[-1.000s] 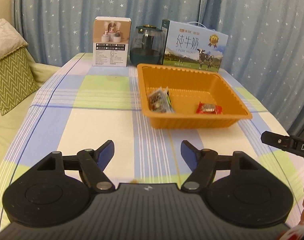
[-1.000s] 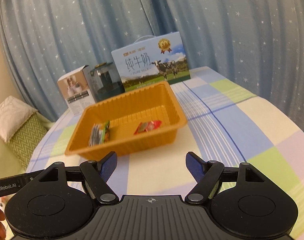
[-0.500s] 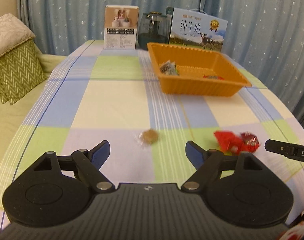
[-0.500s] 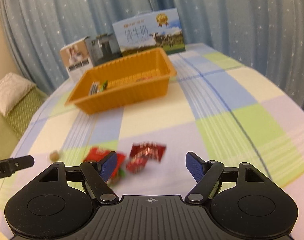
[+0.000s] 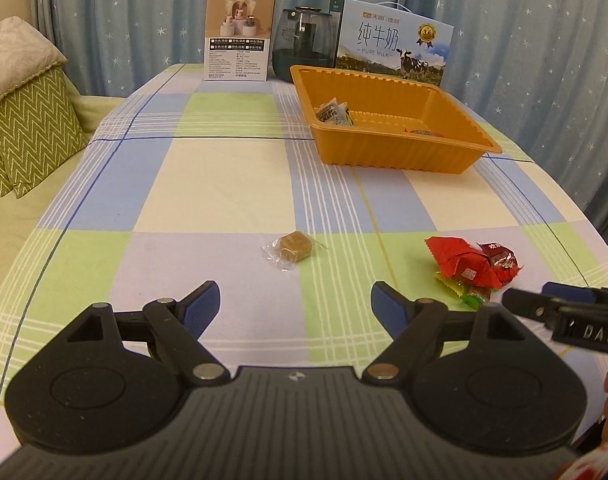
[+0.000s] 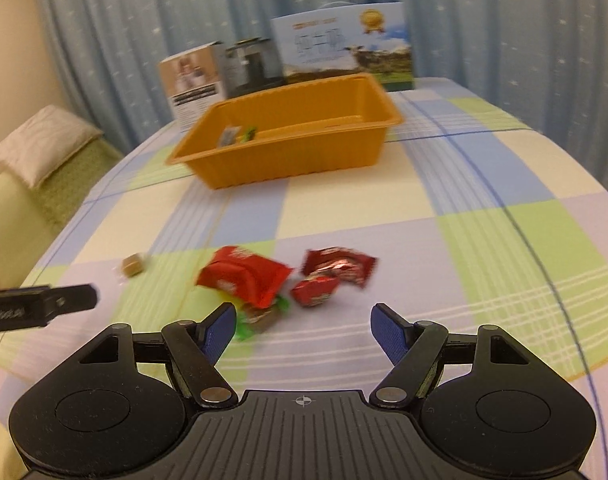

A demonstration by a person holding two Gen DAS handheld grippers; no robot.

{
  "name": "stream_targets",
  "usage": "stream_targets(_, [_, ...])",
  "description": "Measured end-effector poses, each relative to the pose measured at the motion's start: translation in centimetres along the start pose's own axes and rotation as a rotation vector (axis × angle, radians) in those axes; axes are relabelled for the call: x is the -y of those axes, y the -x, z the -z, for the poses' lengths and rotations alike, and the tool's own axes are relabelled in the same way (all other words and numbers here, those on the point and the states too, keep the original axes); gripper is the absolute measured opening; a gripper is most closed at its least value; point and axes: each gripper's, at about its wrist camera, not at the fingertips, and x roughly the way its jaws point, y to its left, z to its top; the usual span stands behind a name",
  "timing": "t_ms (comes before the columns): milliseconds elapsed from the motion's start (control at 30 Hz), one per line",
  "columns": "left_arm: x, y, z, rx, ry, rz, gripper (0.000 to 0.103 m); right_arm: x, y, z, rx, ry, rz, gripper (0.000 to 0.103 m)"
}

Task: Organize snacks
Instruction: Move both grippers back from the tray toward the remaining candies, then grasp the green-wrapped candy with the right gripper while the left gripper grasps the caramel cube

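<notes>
Near the table's front edge, the left gripper (image 5: 295, 307) and right gripper (image 6: 303, 329) hover wide open, empty, before a candy (image 5: 295, 245) and red packets (image 6: 246, 277).

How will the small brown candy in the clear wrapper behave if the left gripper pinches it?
The brown candy looks like a small firm block, so it probably will not squash. Its loose clear wrapper sticks out at both ends and may crinkle or slip between the pads. It seems very light and lies flat on the tablecloth, so it should slide, not roll, if pushed.
</notes>
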Motion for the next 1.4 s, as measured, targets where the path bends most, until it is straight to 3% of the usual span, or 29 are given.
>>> stream_targets(300, [-0.2, -0.4, 0.0, -0.006, 0.015, 0.000, 0.081, -2.2, -3.0, 0.3, -0.048, 0.048, -0.065, 0.073])
stream_targets(600, [-0.1, -0.8, 0.1, -0.017, 0.026, 0.000, 0.081, -2.9, -4.2, -0.1, -0.026, 0.094, -0.014, 0.057])
stream_targets(767, [0.2, -0.9, 0.1, -0.022, 0.020, 0.003, 0.081, -2.7, -4.2, -0.1, -0.030, 0.102, -0.013, 0.035])
stream_targets(1100, [0.4, -1.1, 0.1, -0.027, 0.011, 0.001, 0.081, -2.4, -2.0, 0.9, -0.057, 0.127, 0.005, 0.030])
stream_targets(1300, [0.3, -1.6, 0.2, -0.036, 0.013, -0.008, 0.081, -4.2, -2.3, 2.0, -0.050, 0.295, 0.063, 0.031])
stream_targets(1400, [0.4, -1.7, 0.3, -0.038, 0.017, -0.006, 0.081, -4.1, -2.5, 2.1, -0.050, 0.293, 0.065, 0.031])
